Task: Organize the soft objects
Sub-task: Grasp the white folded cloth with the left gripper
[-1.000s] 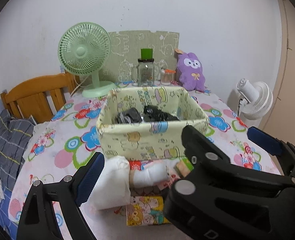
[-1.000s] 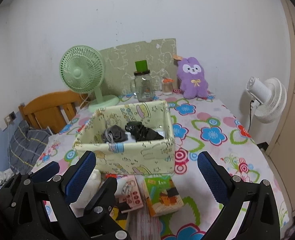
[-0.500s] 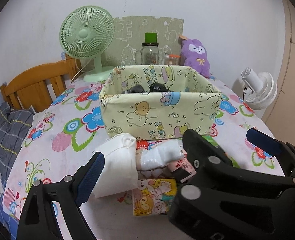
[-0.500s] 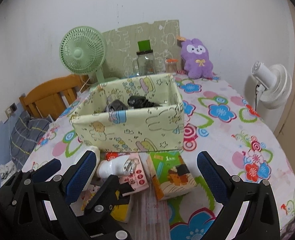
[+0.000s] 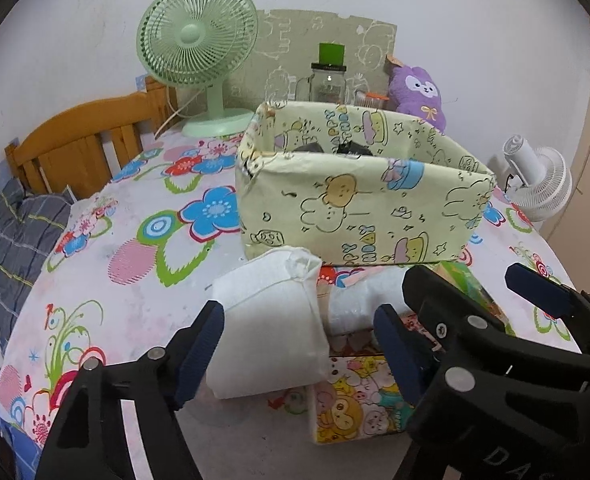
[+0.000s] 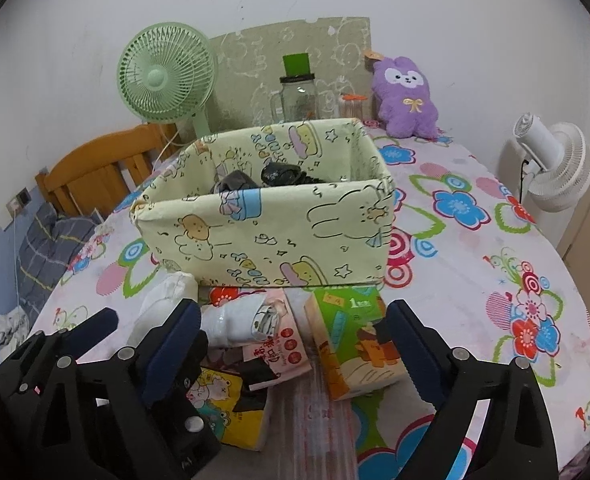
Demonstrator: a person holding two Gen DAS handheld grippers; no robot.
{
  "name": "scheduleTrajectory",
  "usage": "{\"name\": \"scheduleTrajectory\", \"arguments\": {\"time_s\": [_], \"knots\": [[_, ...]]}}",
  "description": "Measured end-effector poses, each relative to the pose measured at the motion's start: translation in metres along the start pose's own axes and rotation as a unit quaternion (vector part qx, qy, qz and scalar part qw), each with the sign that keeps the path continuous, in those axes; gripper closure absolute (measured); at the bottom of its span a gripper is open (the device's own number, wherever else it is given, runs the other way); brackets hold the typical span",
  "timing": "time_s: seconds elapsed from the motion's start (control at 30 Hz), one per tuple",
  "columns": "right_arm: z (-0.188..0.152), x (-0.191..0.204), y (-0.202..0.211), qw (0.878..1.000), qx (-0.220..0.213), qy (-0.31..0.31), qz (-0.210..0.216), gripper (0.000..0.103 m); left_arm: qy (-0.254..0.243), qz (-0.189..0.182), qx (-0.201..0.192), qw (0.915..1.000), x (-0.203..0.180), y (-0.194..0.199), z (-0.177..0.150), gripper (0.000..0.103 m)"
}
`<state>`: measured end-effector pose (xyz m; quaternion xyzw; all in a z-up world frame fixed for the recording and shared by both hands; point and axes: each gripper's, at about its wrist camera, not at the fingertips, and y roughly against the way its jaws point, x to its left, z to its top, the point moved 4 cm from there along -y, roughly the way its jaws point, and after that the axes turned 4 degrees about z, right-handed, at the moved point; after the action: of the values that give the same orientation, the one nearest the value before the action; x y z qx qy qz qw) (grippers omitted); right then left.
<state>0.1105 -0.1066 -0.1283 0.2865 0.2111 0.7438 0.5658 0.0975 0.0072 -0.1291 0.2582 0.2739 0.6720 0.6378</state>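
While its jaws are closing, the left gripper (image 5: 299,340) straddles a white soft pack (image 5: 269,328) that lies near the front edge of the table (image 5: 135,280), the blue pads on either side of it and, as far as the view shows, not yet pressing. Just right of that pack lies a white plastic-wrapped roll (image 6: 239,320), resting partly on a pink printed packet (image 6: 287,352). A yellow cartoon tissue pack (image 5: 355,400) sits in front of them, nearest the front edge. The right gripper (image 6: 291,348) is wide, its jaws closing too; the pink packet and a green tissue pack (image 6: 355,344) lie between its fingers, untouched. Behind this cluster, toward the middle of the table, stands a pale yellow fabric box (image 6: 267,216) with cartoon prints, holding dark crumpled items (image 6: 263,178). Along the back edge stand a green desk fan (image 5: 199,52), a glass jar (image 6: 299,96) with a green block on its lid, and a purple plush rabbit (image 6: 405,96) against the wall. A white fan (image 6: 551,164) stands beyond the right edge, a wooden chair (image 5: 83,140) beyond the left.
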Motion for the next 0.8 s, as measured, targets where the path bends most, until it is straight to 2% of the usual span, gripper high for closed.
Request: {"name": "scheduleTrajectory", "arguments": {"time_s": [0.13,0.27,0.43,0.5,0.6,0.8], "knots": [[-0.001,0.004,-0.008,1.000,0.010,0.004,-0.002,0.010,0.005,-0.005,0.011,0.9999,0.004,-0.007,-0.003,0.036],[-0.002,0.007,-0.015,1.000,0.017,0.009,-0.003,0.011,0.010,-0.005,0.021,0.9997,0.008,-0.015,-0.004,0.054],[-0.003,0.011,-0.021,1.000,0.024,0.013,-0.002,0.011,0.011,-0.006,0.023,0.9997,0.011,-0.018,-0.005,0.062],[-0.003,0.012,-0.022,1.000,0.026,0.014,-0.003,0.011,0.011,-0.003,0.018,0.9998,0.011,-0.017,-0.005,0.071],[-0.002,0.011,-0.022,1.000,0.025,0.011,-0.001,0.011,0.008,0.002,0.010,0.9999,0.010,-0.015,-0.003,0.077],[0.001,0.006,-0.016,1.000,0.018,0.004,0.001,0.011,0.004,0.002,0.003,1.0000,0.006,-0.009,0.001,0.081]]}}
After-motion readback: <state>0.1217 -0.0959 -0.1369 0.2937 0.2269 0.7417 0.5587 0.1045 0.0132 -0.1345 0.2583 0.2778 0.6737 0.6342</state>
